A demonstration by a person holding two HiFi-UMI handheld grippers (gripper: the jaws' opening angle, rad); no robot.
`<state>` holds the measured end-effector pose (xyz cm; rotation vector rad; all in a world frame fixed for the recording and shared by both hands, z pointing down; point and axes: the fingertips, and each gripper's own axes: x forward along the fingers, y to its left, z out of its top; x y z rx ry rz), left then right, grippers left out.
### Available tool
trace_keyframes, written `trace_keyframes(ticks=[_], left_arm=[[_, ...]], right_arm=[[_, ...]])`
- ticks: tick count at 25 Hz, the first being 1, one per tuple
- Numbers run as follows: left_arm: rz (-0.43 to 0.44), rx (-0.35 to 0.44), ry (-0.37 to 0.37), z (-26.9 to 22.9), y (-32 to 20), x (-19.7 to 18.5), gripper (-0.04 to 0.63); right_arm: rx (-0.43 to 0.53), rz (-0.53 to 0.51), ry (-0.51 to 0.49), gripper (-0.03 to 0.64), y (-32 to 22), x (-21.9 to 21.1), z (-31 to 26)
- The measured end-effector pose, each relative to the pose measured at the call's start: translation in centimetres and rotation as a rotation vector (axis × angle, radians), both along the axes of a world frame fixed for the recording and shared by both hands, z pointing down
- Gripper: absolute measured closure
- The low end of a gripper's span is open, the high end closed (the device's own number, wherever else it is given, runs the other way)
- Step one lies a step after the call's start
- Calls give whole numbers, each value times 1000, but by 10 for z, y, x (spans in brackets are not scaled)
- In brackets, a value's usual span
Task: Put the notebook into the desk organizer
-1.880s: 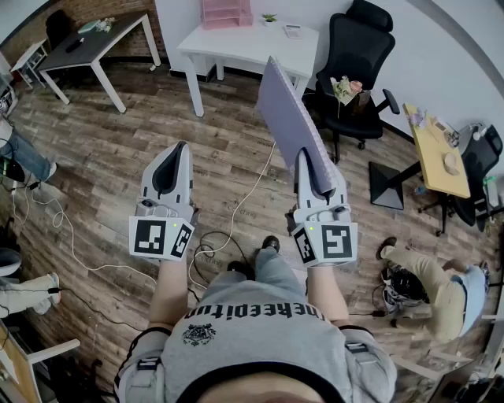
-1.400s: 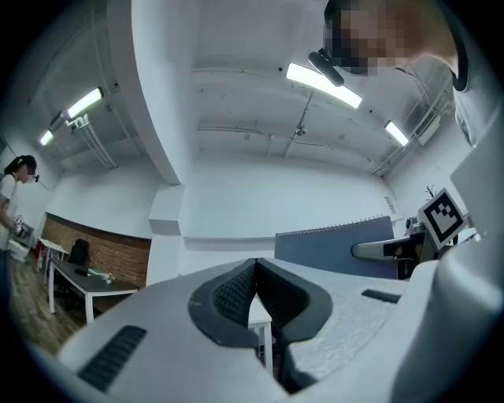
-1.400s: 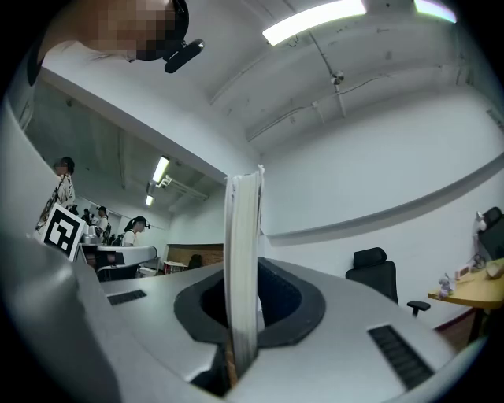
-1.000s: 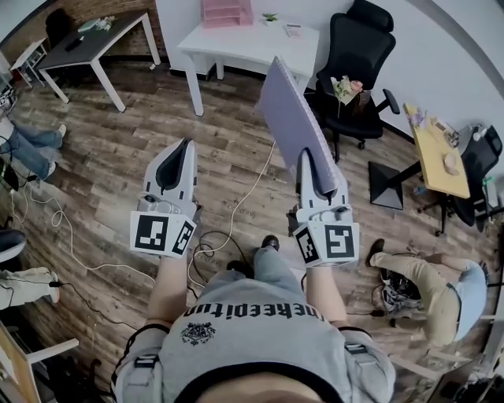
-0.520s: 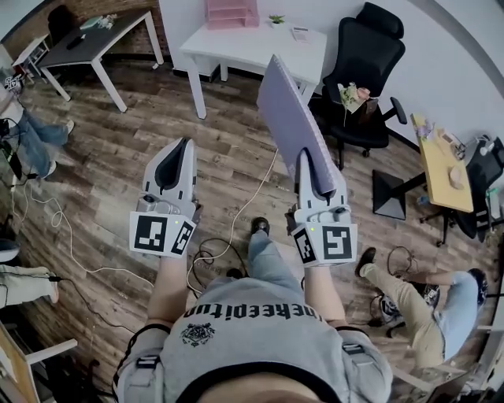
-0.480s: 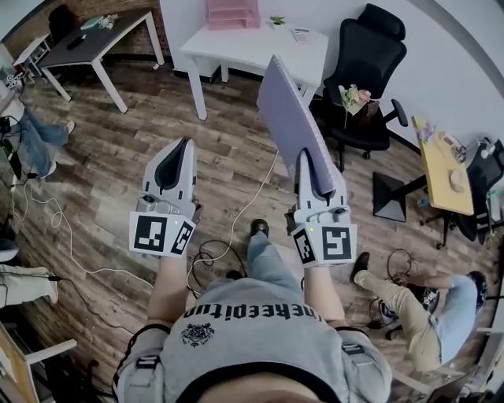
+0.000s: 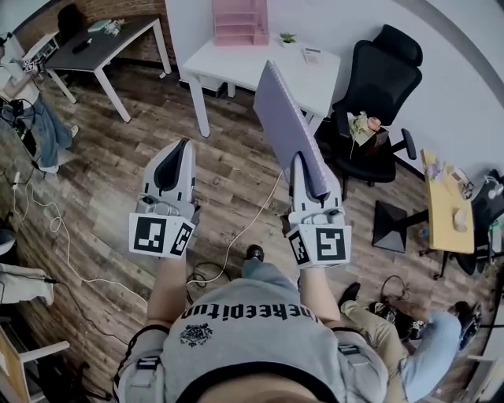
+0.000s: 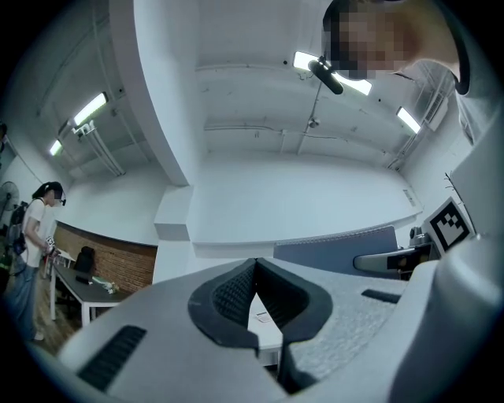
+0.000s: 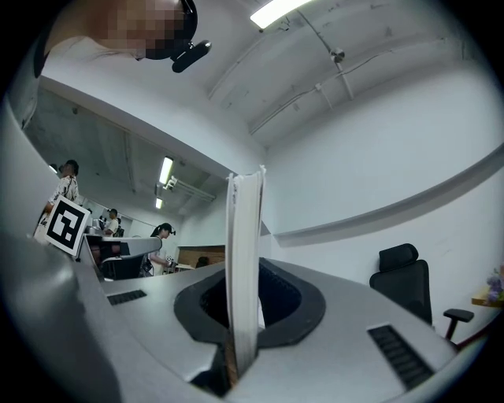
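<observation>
**Notebook in carry, organizer not yet reached**

The notebook [image 7: 287, 130] stands on edge, clamped low between the right gripper's [image 7: 309, 169] fingers [image 9: 293, 303]. It is well short of the pink organizer [image 7: 239, 20] on the white desk [image 7: 264, 67]. The left gripper's [image 7: 181, 149] fingers [image 8: 227, 295] are together on nothing. Recommendation: keep the grip firm, line the notebook's edge up with 1 opening, and enter squarely.
</observation>
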<state>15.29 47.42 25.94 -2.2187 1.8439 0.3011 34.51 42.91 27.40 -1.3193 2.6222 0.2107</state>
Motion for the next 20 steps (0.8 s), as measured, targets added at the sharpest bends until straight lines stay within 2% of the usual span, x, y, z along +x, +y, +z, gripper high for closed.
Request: trace_keyframes(ticks=[11, 20], left_arm=[[-69, 10, 3, -3, -103, 13, 592], [-112, -13, 16, 4, -145, 12, 592]], right_arm=[[17, -83, -2, 586, -112, 4, -4], [-14, -104, -7, 586, -167, 7, 8]])
